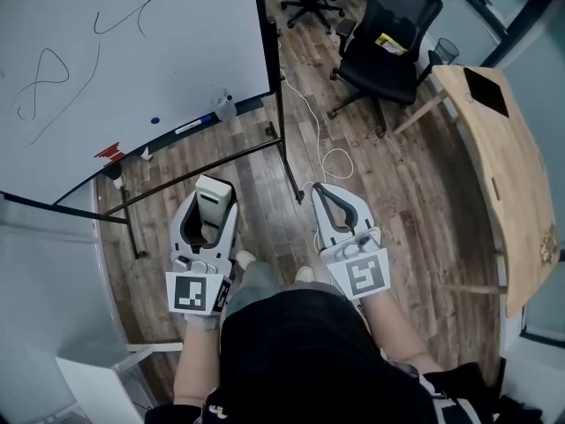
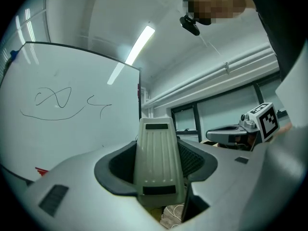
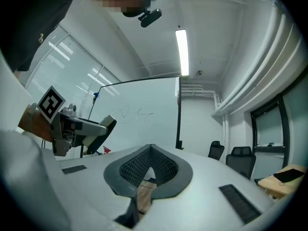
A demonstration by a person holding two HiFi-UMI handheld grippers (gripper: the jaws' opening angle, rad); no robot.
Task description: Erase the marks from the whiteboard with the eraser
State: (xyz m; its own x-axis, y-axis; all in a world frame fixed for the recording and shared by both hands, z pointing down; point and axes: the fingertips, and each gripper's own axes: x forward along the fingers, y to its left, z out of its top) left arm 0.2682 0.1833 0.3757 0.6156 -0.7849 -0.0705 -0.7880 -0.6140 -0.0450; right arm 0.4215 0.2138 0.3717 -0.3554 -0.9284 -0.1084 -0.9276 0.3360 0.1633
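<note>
Your left gripper is pinching the eraser: the left gripper view shows the pale, ribbed block standing lengthwise between the two dark jaw pads, which press on its sides. Your right gripper has its jaws pressed together at the tips, and its own view shows nothing between them. In the head view both grippers are held low in front of your body over the wooden floor, the left at 9 o'clock of the right, the two apart. The whiteboard stands at 11 o'clock from the left gripper, well apart from the eraser, with no contact. The marks are on the board: a looped scribble with a long trailing line towards 9 o'clock, and a short squiggle towards 12 o'clock of it. A small blue dot sits near the board's lower edge. A marker and a small bottle lie on the ledge there. A white cable runs across the floor at 12 o'clock of the right gripper. A black office chair stands at 1 o'clock and a wooden table at 3 o'clock.
</note>
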